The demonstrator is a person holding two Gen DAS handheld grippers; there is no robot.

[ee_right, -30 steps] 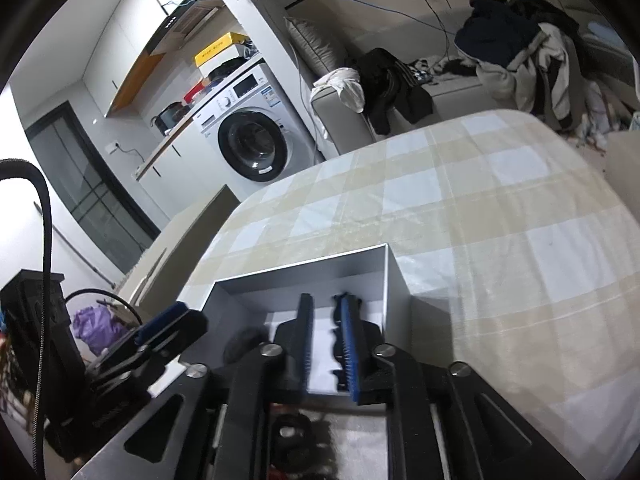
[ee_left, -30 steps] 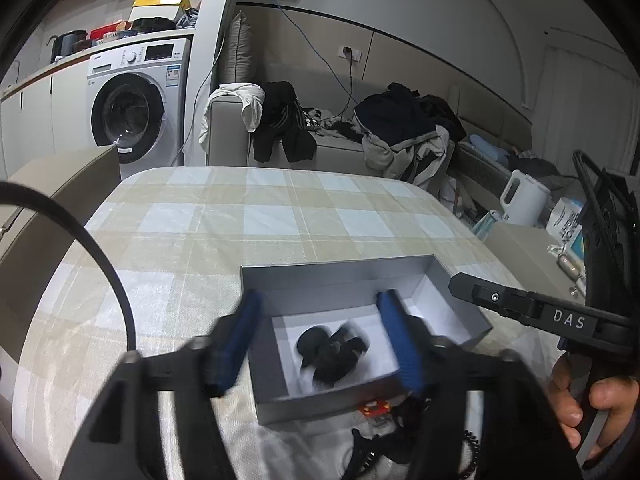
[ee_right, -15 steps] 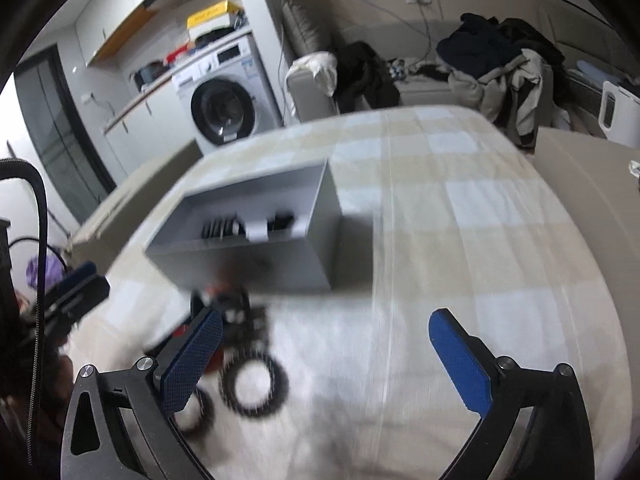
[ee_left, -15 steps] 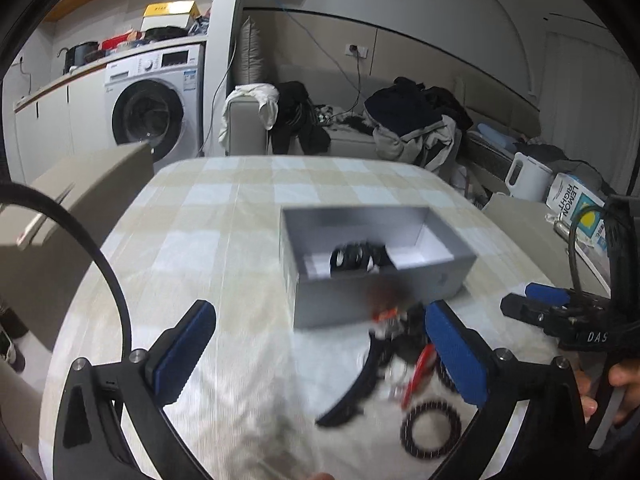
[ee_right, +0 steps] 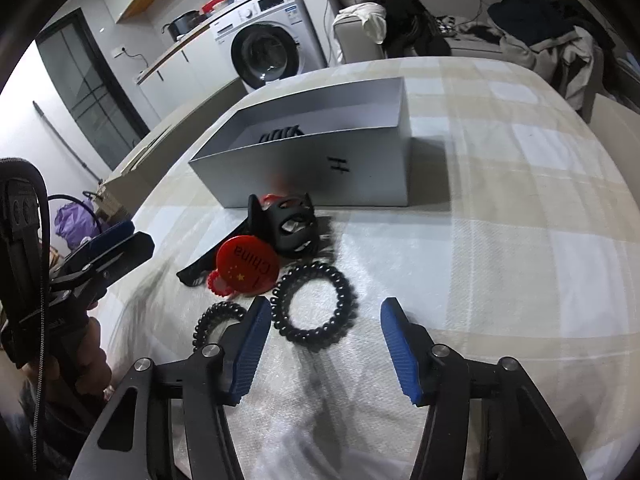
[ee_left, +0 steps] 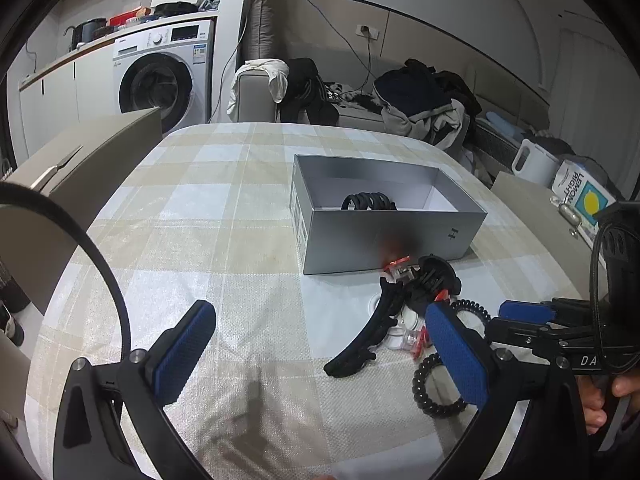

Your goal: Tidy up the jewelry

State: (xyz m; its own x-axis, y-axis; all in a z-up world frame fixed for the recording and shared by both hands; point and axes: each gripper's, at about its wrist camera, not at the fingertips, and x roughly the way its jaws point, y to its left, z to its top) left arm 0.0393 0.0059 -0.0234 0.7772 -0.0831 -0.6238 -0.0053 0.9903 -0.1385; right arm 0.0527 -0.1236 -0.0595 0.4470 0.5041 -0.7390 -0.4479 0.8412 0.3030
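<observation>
While both are angled down at the table, the right gripper [ee_right: 324, 340], jaws just narrowing yet empty, is held just behind a black beaded coil bracelet [ee_right: 314, 306] lying flat; the left gripper [ee_left: 320, 354] is spread wide, empty.

Both cameras ride the handheld tools, looking down and forward across the checked table [ee_left: 224, 208]. Each sees the grey box [ee_left: 384, 240] [ee_right: 320, 176], hair ties nearer, washing machine [ee_right: 268, 48] behind.

The tabletop [ee_right: 500, 220] wears a beige-and-white check. The box [ee_right: 360, 168] is grey, the coiled hair tie [ee_right: 314, 306] black, the round badge [ee_right: 246, 266] red with yellow stars.
</observation>
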